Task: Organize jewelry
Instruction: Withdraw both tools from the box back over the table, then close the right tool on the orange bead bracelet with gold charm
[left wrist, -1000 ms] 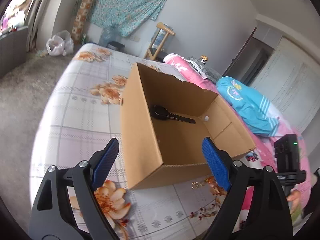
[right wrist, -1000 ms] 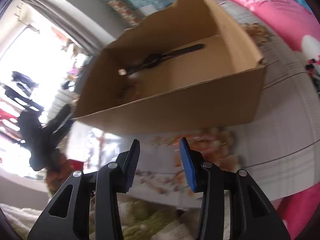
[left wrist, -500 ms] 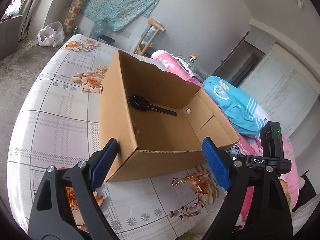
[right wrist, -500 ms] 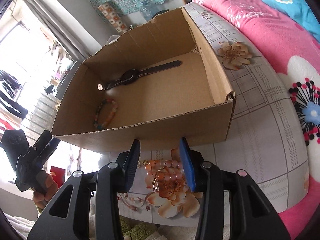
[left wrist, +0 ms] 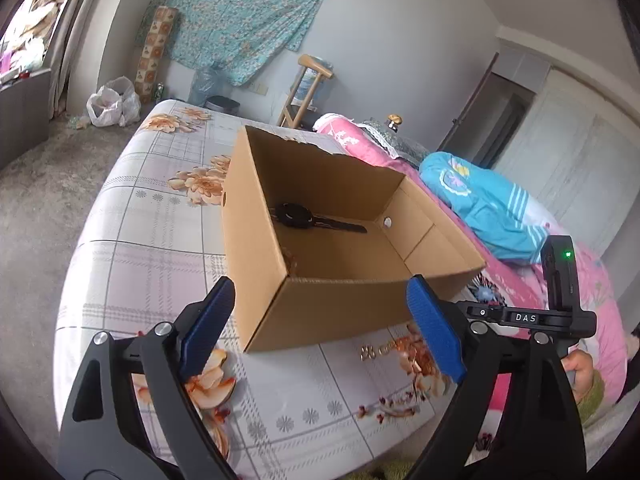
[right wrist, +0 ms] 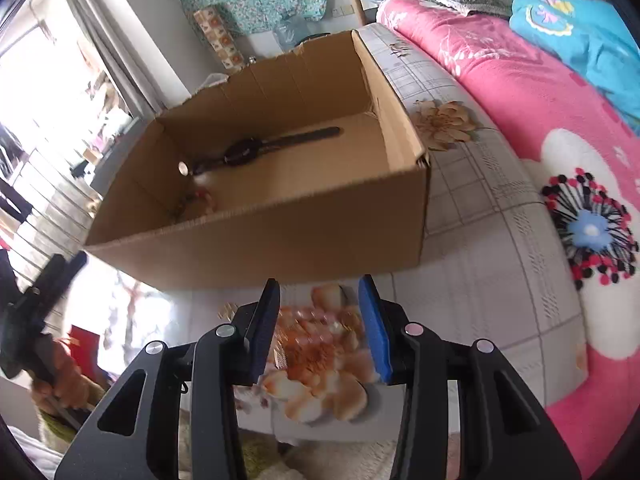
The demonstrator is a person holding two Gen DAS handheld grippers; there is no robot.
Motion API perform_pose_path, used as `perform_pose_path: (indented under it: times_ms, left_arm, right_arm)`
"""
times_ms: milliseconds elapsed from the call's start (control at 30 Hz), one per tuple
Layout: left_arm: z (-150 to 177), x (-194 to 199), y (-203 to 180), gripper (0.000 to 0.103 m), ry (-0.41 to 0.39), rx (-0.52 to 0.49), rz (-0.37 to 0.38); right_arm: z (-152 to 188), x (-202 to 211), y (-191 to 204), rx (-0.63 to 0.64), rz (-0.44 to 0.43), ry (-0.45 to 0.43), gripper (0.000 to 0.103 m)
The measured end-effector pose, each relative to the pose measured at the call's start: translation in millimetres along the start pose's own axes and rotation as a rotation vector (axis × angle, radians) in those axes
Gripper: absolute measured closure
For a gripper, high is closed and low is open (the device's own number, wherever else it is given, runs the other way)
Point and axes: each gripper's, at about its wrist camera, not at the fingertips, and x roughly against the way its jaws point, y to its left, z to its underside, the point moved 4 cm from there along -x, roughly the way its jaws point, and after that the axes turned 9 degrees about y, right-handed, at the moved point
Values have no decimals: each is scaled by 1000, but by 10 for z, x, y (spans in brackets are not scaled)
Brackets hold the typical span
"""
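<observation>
An open cardboard box [left wrist: 344,304] stands on the flowered bedsheet; it also shows in the right wrist view [right wrist: 280,240]. Inside it lie a black wristwatch [left wrist: 304,218] [right wrist: 256,150] and a beaded bracelet [right wrist: 200,200] at one corner. A pink bead bracelet with a gold piece [left wrist: 384,350] lies on the sheet in front of the box; in the right wrist view it [right wrist: 320,320] sits blurred between my right fingers. My left gripper [left wrist: 320,328] is wide open and empty in front of the box. My right gripper [right wrist: 320,328] is open just above the bracelet.
A pink blanket [right wrist: 540,120] and a blue garment [left wrist: 480,200] lie on the bed to the right of the box. The bed edge drops to a grey floor [left wrist: 32,200] on the left. A white bag [left wrist: 114,100] and wooden stand [left wrist: 304,92] stand by the far wall.
Both views have drawn back and tilted a little. The right gripper has shifted slightly over the pink bracelet and is blurred with motion. Nothing was taken hold of.
</observation>
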Motion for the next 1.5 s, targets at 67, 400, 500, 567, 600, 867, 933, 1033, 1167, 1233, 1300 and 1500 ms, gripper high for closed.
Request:
perform_pose_path:
  times_ms: [67,400,500,567,600,867,933,1033,1167,1233,1300,1500]
  left_arm:
    - [81,45,-58,16,31,-26,-6]
    - [803,-637,-517,13,352,-254,-173]
    - [919,-846,-586,13,391,-344,-259]
    - [975,-942,-633,12,407,-383,-266]
    - [984,-966,-643,11,409,-385,-263]
    - [982,-1003,-651,8,383,-359,-273]
    - [980,-997,-645,8,386,-365,-266]
    - [994,-997,-652,8,396,-369,-265]
    - [978,-1010,-662,8,417,-359,-277]
    - [970,-1014,-666,8,426,-352,-282]
    - [949,-1018,-668,8,426,-350,-283]
    - [943,-1000,-658,8,424,-362,-276]
  right_arm:
    - [98,21,7,28,73,-1,48]
    - [232,288,85,188,316,-79,7]
    - [205,449,97,213,338,-124,7]
    - [199,537,104,234,325,-154,7]
    - [207,582,112,248,312,-175,7]
    - [301,334,60,260,352,-128,7]
    - [264,404,91,232,297,-184,7]
    - [226,273,131,254,279,-157,7]
    - [221,140,136,229,227,-104,7]
    - [236,141,160,200,192,-111,7]
    - [268,115,197,208,198,-115,7]
    - [422,-117,408,246,113,-22,37]
